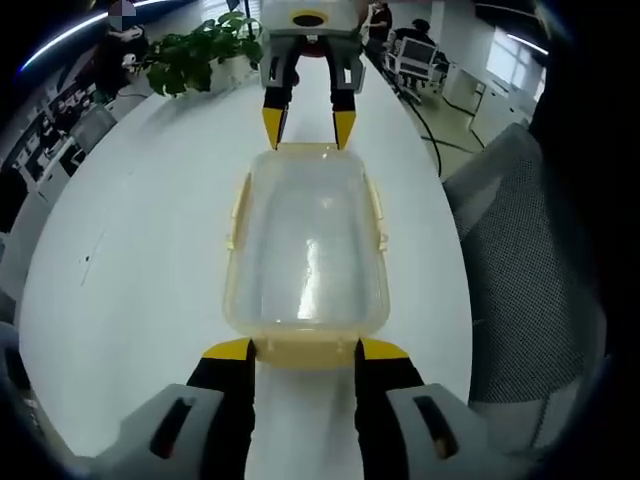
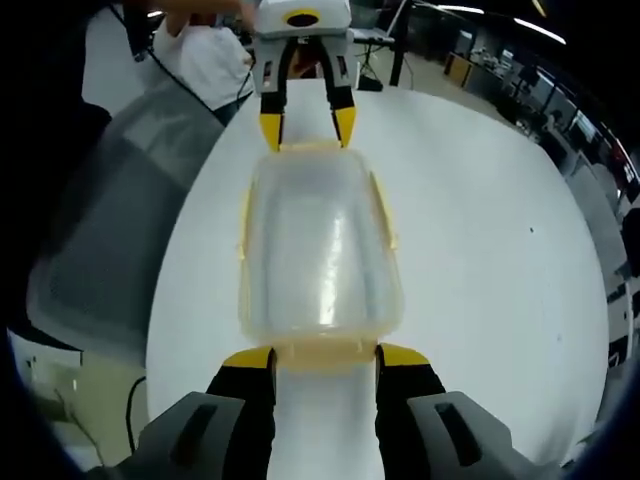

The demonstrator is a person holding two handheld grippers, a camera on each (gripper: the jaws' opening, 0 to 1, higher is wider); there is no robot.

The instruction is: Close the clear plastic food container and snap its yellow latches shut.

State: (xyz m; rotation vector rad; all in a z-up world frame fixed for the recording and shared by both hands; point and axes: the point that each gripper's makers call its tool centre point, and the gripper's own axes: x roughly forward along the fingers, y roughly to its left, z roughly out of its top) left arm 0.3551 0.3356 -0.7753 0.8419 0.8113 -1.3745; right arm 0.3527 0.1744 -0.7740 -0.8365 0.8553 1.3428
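The clear plastic food container (image 1: pixel 305 240) lies lengthwise on the white table (image 1: pixel 130 250) with its lid resting on top. Yellow latches run along its long sides (image 1: pixel 378 215) and its ends. My left gripper (image 1: pixel 306 352) stands open at the near end, its yellow-tipped jaws flanking the end latch (image 1: pixel 305 350). My right gripper (image 1: pixel 308 128) is open at the far end, tips just at the rim. In the right gripper view the container (image 2: pixel 318 245) lies between my right gripper (image 2: pixel 325 358) at the near end latch and the left gripper (image 2: pixel 308 125) opposite.
A potted plant (image 1: pixel 200 50) stands at the far end of the table. A grey mesh chair (image 1: pixel 530 260) sits close along the table's edge, also seen as the chair (image 2: pixel 130 200). A person in white (image 2: pixel 205 55) is beyond it.
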